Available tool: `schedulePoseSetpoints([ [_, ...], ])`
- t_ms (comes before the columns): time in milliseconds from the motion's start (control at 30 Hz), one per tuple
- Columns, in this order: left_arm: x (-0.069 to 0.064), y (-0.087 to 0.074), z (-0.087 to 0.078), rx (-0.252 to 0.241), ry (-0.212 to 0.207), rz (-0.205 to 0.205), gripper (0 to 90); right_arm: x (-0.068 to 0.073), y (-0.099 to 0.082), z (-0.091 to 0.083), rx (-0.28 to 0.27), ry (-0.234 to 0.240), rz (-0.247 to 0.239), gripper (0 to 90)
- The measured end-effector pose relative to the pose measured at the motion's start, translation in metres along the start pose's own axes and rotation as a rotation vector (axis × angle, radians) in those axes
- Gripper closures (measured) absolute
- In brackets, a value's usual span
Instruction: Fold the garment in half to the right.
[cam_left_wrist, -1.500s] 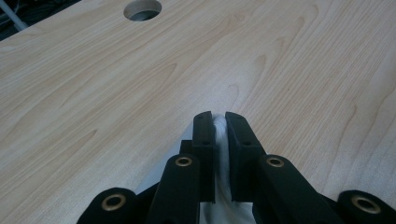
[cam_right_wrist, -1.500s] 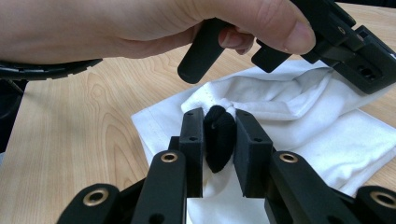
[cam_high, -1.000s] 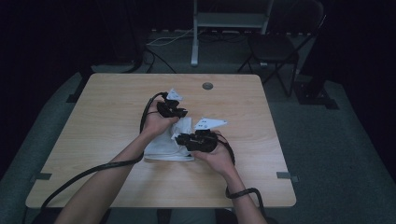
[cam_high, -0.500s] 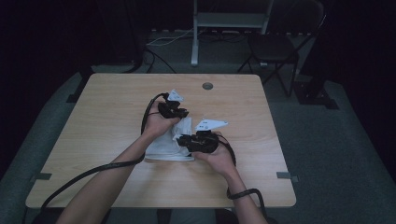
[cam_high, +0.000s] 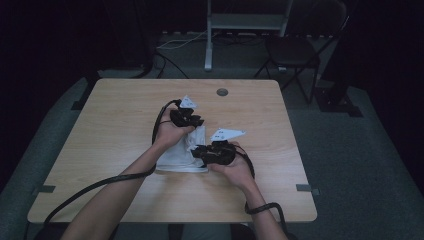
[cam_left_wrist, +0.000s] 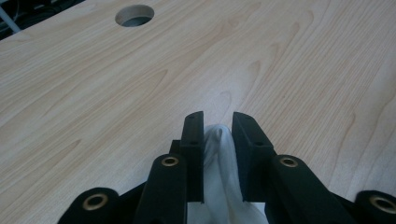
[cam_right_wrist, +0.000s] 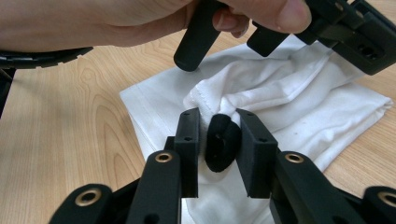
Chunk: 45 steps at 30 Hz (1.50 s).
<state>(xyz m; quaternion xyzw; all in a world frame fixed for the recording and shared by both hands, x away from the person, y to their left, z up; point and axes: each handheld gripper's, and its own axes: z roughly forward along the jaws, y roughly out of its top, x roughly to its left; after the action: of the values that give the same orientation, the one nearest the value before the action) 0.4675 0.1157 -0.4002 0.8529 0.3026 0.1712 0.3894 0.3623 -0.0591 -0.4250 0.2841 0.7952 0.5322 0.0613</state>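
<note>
- High view: our white cloth (cam_high: 182, 152) lies mid-table, nearer the near edge, long axis running toward the far edge.
- Left claw (cam_left_wrist: 218, 128), at the cloth's far end, has just been opening; a ridge of cloth stands between its jaws, barely pinched.
- Right claw (cam_right_wrist: 219, 126), at the near end, has also been opening, and a dark lump (cam_right_wrist: 222, 142) sits loosely between its jaws.

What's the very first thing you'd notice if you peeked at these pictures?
A crumpled white cloth in the middle of the light wooden table, with two hands working on it. The left claw has a fold of the cloth between its black jaws, which have just been opening. The right claw has a small black lump between its jaws, opening too.
</note>
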Motion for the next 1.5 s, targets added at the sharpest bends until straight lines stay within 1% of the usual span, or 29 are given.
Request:
schedulePoseSetpoints([
  [233, -0.002, 0.001, 0.0, -0.021, -0.006, -0.009, 68.9, -0.002, -0.002, -0.004, 0.01, -0.018, 0.003, 65.9],
  [267, -0.002, 0.002, -0.001, -0.016, -0.008, -0.011, 67.9, -0.003, -0.002, -0.005, 0.014, -0.021, 0.0, 65.0],
  [400, -0.002, 0.005, -0.005, -0.034, -0.009, -0.012, 63.5, -0.005, -0.004, -0.01, 0.025, -0.033, -0.002, 60.2],
  [467, -0.002, 0.006, -0.007, -0.043, -0.009, -0.018, 60.5, -0.006, -0.006, -0.013, 0.035, -0.047, 0.003, 56.6],
  [567, -0.001, 0.01, -0.012, -0.046, 0.004, -0.038, 52.1, -0.009, -0.008, -0.018, 0.043, -0.057, 0.009, 52.9],
  [633, 0.001, 0.011, -0.015, -0.052, 0.017, -0.046, 44.4, -0.011, -0.011, -0.021, 0.053, -0.062, 0.004, 49.0],
  [667, 0.002, 0.012, -0.017, -0.053, 0.026, -0.057, 39.5, -0.011, -0.012, -0.023, 0.06, -0.07, 0.011, 47.2],
  [700, 0.004, 0.012, -0.02, -0.055, 0.032, -0.058, 36.8, -0.012, -0.013, -0.025, 0.064, -0.077, 0.012, 45.0],
  [767, 0.006, 0.014, -0.026, -0.045, 0.038, -0.051, 30.7, -0.014, -0.015, -0.029, 0.065, -0.093, 0.032, 41.2],
  [800, 0.007, 0.014, -0.03, -0.042, 0.044, -0.038, 30.7, -0.015, -0.015, -0.032, 0.063, -0.099, 0.047, 39.9],
  [867, 0.009, 0.015, -0.037, -0.046, 0.056, -0.02, 30.6, -0.017, -0.016, -0.037, 0.061, -0.108, 0.057, 38.5],
  [933, 0.011, 0.016, -0.046, -0.038, 0.064, 0.01, 30.4, -0.019, -0.016, -0.039, 0.051, -0.121, 0.055, 37.0],
  [967, 0.011, 0.016, -0.05, -0.039, 0.069, 0.019, 30.3, -0.019, -0.016, -0.041, 0.05, -0.124, 0.063, 36.3],
  [1000, 0.012, 0.015, -0.054, -0.042, 0.064, 0.025, 30.3, -0.02, -0.015, -0.042, 0.042, -0.127, 0.063, 35.5],
  [1100, 0.012, 0.01, -0.063, -0.042, 0.067, 0.042, 30.3, -0.021, -0.013, -0.043, 0.026, -0.141, 0.069, 33.4],
  [1133, 0.012, 0.007, -0.064, -0.039, 0.069, 0.044, 30.3, -0.021, -0.013, -0.042, 0.021, -0.146, 0.064, 32.7],
  [1200, 0.013, -0.001, -0.069, -0.031, 0.068, 0.051, 30.3, -0.02, -0.01, -0.041, 0.01, -0.15, 0.066, 32.1],
  [1233, 0.012, -0.005, -0.069, -0.035, 0.069, 0.043, 30.3, -0.018, -0.008, -0.04, 0.009, -0.151, 0.069, 31.7],
  [1267, 0.013, -0.011, -0.071, -0.028, 0.067, 0.046, 30.3, -0.017, -0.007, -0.039, 0.007, -0.153, 0.065, 31.4],
  [1400, 0.01, -0.033, -0.073, -0.02, 0.071, 0.041, 30.2, -0.012, 0.002, -0.028, -0.003, -0.162, 0.059, 28.9],
  [1433, 0.009, -0.038, -0.074, -0.016, 0.069, 0.039, 30.2, -0.01, 0.005, -0.023, -0.001, -0.172, 0.061, 28.3],
  [1467, 0.007, -0.044, -0.075, -0.016, 0.071, 0.029, 30.2, -0.008, 0.007, -0.019, -0.005, -0.179, 0.063, 28.0],
  [1500, 0.006, -0.049, -0.075, -0.007, 0.072, 0.033, 30.2, -0.007, 0.008, -0.015, -0.004, -0.183, 0.063, 28.0],
])
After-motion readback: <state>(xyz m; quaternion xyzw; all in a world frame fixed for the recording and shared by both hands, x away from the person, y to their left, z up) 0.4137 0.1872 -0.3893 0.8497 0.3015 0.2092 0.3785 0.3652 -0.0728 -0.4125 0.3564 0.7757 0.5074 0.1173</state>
